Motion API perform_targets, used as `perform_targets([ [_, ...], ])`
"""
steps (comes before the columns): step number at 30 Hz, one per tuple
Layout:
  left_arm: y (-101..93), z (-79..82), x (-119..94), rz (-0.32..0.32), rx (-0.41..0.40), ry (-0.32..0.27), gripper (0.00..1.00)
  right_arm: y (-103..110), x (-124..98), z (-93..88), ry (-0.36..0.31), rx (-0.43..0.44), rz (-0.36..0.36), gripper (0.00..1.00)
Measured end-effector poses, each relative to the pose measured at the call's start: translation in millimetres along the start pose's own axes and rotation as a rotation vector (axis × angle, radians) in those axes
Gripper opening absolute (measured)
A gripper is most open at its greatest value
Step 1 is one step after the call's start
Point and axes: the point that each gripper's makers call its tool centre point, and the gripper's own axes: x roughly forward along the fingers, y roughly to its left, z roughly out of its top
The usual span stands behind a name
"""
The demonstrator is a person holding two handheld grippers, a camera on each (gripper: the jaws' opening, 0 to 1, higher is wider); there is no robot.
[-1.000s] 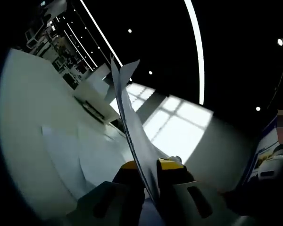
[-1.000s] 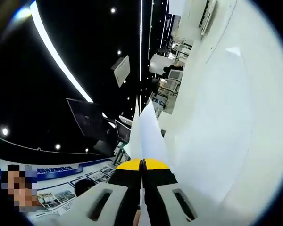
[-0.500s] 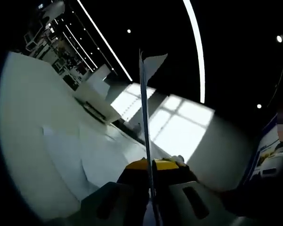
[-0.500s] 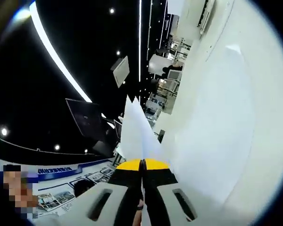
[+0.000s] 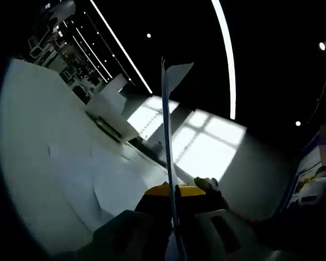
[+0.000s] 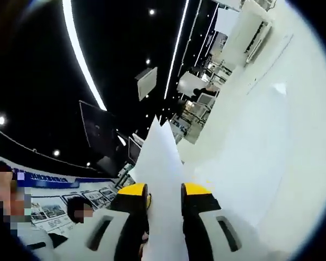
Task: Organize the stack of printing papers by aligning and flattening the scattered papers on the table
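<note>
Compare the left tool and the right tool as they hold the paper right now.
The left tool is shut on the paper, seen edge-on as a thin line; the right tool stands open, the paper's broad face lying between its jaws. Both have yellow-tipped jaws, and both views show the white table.

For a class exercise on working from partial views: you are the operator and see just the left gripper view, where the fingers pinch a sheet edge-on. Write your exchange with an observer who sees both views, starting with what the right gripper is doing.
Operator: Is the right gripper clamped on the sheet too?
Observer: No. The right gripper has its fingers apart, with the paper standing between them.
Operator: How does the paper look from there?
Observer: It shows broadside and white, and its top ends in two points side by side.
</note>
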Motion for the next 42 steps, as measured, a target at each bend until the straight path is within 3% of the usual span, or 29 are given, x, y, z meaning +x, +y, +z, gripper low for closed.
perform_targets([
  [8, -1.9, -0.8, -0.3, -0.002, -0.004, -0.002, 0.06, -8.1, -16.3, 25.3, -0.089, -0.117, -0.042, 0.41],
  [13, -2.8, -2.0, -0.3, -0.006, -0.004, 0.0, 0.06, -20.0, -27.1, 42.4, -0.132, -0.279, -0.117, 0.58],
  [19, -3.7, -2.7, -0.7, -0.013, -0.007, -0.002, 0.06, -19.9, -35.6, 51.8, -0.171, -0.348, -0.13, 0.72],
  [27, -3.1, -2.4, -1.1, -0.017, -0.016, -0.004, 0.06, -39.0, -41.9, 58.0, -0.149, -0.463, -0.211, 0.8],
  [32, -2.9, -1.7, -1.5, -0.02, -0.023, -0.009, 0.06, -71.3, -42.9, 70.3, -0.113, -0.541, -0.306, 0.83],
  [42, -1.4, -1.8, -1.2, -0.021, -0.021, -0.007, 0.06, -116.1, -29.8, 90.1, -0.025, -0.681, -0.463, 0.83],
])
